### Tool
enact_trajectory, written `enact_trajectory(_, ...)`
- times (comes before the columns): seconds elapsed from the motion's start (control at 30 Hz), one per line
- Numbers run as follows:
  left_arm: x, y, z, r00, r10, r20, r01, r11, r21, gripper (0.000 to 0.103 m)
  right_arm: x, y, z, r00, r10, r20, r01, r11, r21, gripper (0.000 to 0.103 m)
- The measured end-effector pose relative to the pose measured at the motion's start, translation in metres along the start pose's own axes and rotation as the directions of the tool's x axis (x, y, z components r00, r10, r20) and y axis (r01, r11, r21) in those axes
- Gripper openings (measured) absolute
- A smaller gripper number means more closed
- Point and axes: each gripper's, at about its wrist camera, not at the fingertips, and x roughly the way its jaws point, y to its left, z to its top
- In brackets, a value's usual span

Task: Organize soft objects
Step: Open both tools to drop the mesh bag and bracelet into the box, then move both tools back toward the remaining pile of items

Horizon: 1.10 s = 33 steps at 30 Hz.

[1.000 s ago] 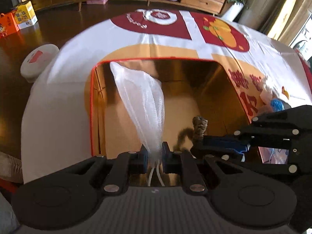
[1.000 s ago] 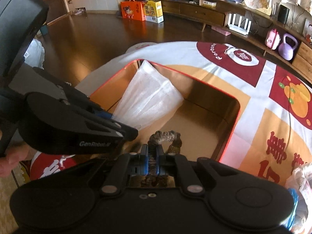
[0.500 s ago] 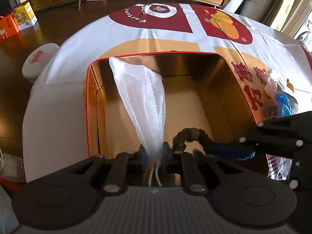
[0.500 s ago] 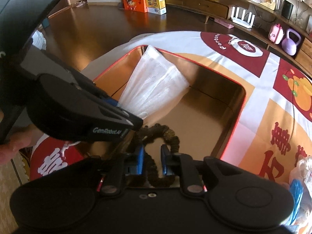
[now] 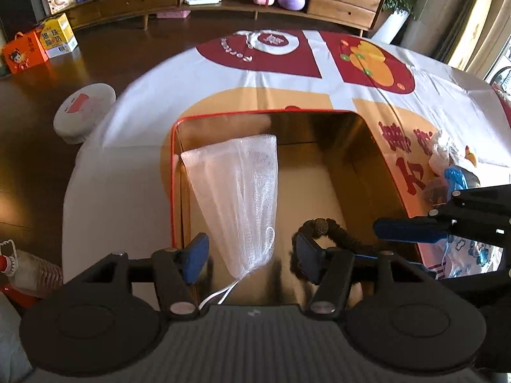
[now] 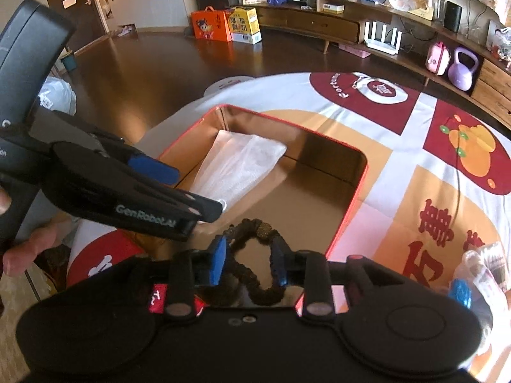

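A white mesh bag [image 5: 239, 191] lies slanted inside the red-rimmed cardboard box [image 5: 172, 191], its drawstring trailing toward me. My left gripper [image 5: 251, 258] hovers over the bag's lower end. Its jaws are opening, and the pads stand clear of the mesh. A dark scrunchie [image 6: 255, 252] rests as an open loop on the box floor. It sits between the pads of my right gripper [image 6: 247, 263], whose jaws are opening too and no longer pinch it. In the left wrist view the scrunchie [image 5: 329, 228] lies beside the bag. The left gripper [image 6: 198, 191] crosses the right wrist view.
The box [image 6: 354, 210] sits on a red, orange and white tablecloth [image 5: 287, 73]. A heap of other soft items [image 5: 453, 172] lies to the box's right. A round white stool [image 5: 84, 111] stands on the dark floor. A person's hand [image 6: 19, 249] holds the left gripper.
Both grippers were shut, the left on the mesh bag and the right on the scrunchie, and now stand open. The bag has dropped flat into the box. The scrunchie has sprung into a loop.
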Motion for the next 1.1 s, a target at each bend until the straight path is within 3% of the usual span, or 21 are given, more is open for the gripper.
enact_trajectory(0.43, -0.056, -0.02, -0.014, 0.989, 0.037, 0.143, -0.038, 0.999, 0.007, 0.06, -0.055, 0.002, -0.01, 0.996, 0.002, 0.091, -0.004, 1.0, 0.021, 0.063)
enact_trajectory(0.67, -0.087, -0.037, -0.03, 0.978, 0.043, 0.204, -0.044, 0.999, 0.002, 0.06, -0.086, 0.004, -0.019, 0.991, -0.005, 0.137, 0.0, 0.999, 0.035, 0.071)
enact_trajectory(0.73, -0.095, -0.041, -0.035, 0.974, 0.043, 0.222, -0.043, 0.999, -0.004, 0.067, -0.094, 0.003, -0.022, 0.989, 0.001, 0.148, -0.008, 0.999, 0.046, 0.074)
enact_trajectory(1.03, -0.126, -0.066, -0.057, 0.954, 0.047, 0.296, -0.045, 0.999, -0.011, 0.068, -0.136, -0.005, -0.045, 0.972, -0.038, 0.232, 0.019, 0.996, 0.083, 0.089)
enact_trajectory(1.1, -0.131, -0.073, -0.062, 0.949, 0.042, 0.313, -0.039, 0.999, -0.015, 0.073, -0.146, -0.01, -0.05, 0.965, -0.047, 0.257, 0.02, 0.994, 0.104, 0.092)
